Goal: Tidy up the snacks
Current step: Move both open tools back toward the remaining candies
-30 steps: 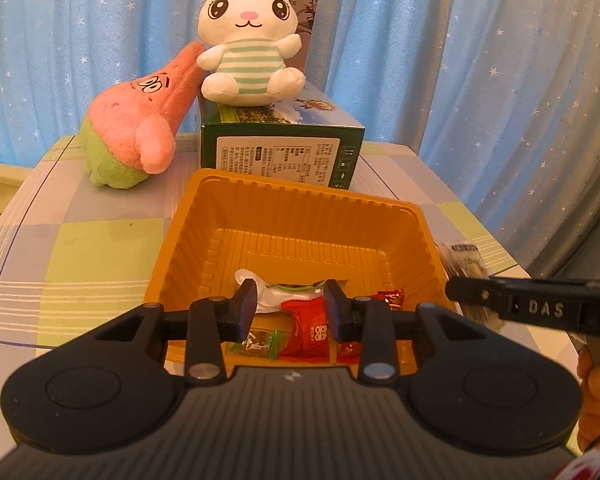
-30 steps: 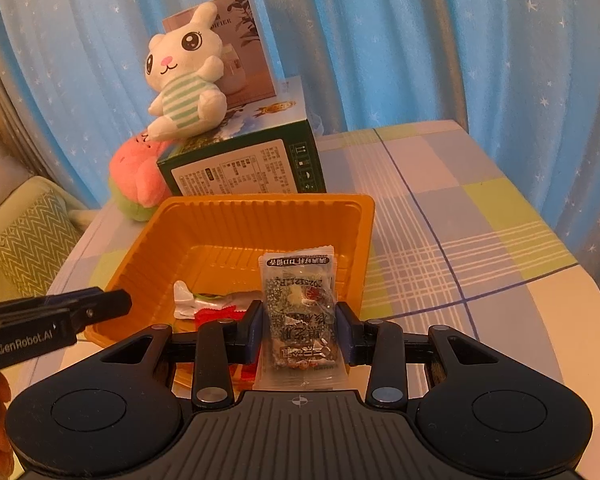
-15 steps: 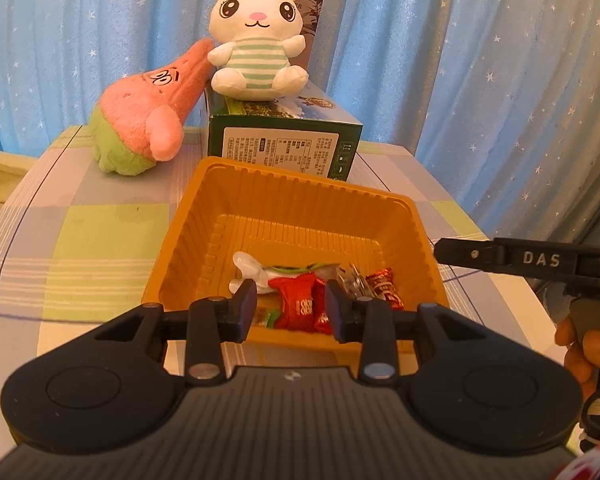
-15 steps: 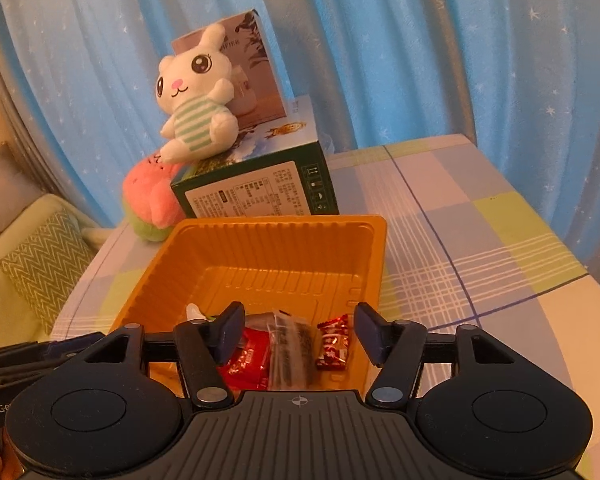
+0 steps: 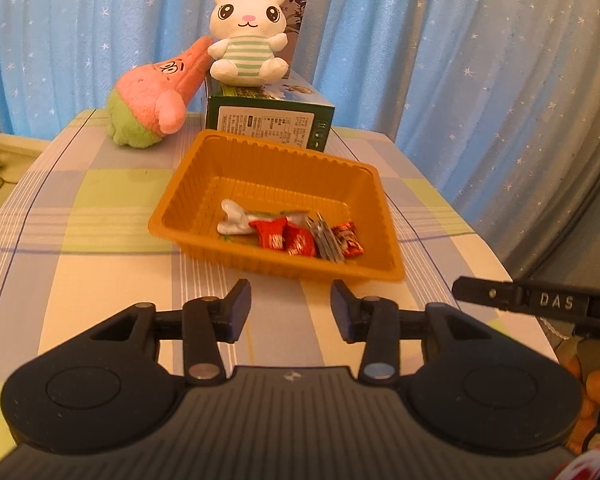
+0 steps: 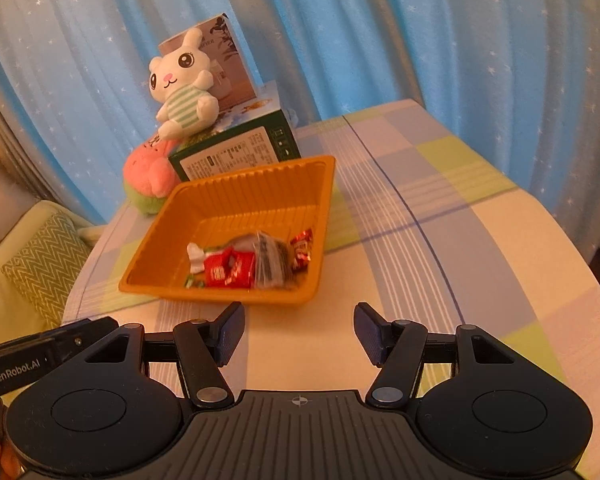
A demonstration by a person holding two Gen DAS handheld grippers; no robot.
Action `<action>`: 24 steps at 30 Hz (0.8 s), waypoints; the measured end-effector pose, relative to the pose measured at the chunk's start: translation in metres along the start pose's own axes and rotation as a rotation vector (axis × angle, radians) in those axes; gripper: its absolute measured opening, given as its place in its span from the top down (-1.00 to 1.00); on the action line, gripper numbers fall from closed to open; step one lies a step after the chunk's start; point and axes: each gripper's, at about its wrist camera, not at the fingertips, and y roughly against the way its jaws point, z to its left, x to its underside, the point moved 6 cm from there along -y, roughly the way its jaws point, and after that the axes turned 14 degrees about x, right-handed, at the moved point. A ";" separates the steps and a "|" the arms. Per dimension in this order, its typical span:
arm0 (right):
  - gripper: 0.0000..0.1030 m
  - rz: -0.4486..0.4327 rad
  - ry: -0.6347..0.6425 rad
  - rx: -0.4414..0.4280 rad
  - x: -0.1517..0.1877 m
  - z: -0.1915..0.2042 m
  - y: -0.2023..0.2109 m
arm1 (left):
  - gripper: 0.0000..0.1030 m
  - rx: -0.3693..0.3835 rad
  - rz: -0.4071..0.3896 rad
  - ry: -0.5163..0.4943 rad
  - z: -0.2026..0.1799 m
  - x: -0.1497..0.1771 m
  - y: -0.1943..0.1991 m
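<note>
Both of my grippers hover over the near part of a table with a checked cloth [image 5: 80, 216], each with its fingers spread apart and nothing between them. My left gripper [image 5: 291, 310] sits low, just short of the near wall of an orange tray [image 5: 260, 168]. My right gripper [image 6: 299, 334] is on the other side, also just short of that tray [image 6: 236, 188], its fingers spread a little wider.

The snacks lie together in the near end of the tray. From the left view I see a white wrapper [image 5: 236, 220] on the left, two red packets [image 5: 284, 236] in the middle, a clear speckled pouch [image 5: 326, 238] leaning beside them, and a small red candy [image 5: 350, 238] on the right. From the right view the clear pouch [image 6: 272, 258] looks blurred.

Behind the tray stands a green box [image 5: 268, 118], nearly touching the tray's far edge. A white bunny toy [image 5: 248, 38] in a striped shirt sits on top of it. A pink star-shaped plush [image 5: 156, 100] leans against the box's left side. A blue curtain [image 5: 460, 60] dotted with stars hangs behind the table.
</note>
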 end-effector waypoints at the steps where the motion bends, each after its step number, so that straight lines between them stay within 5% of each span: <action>1: -0.18 0.003 -0.003 0.000 0.005 -0.002 0.007 | 0.19 -0.001 0.000 -0.001 -0.003 0.003 0.005; 24: -0.18 -0.003 -0.027 0.004 0.079 -0.023 0.108 | -0.25 -0.042 -0.018 0.041 -0.050 0.076 0.102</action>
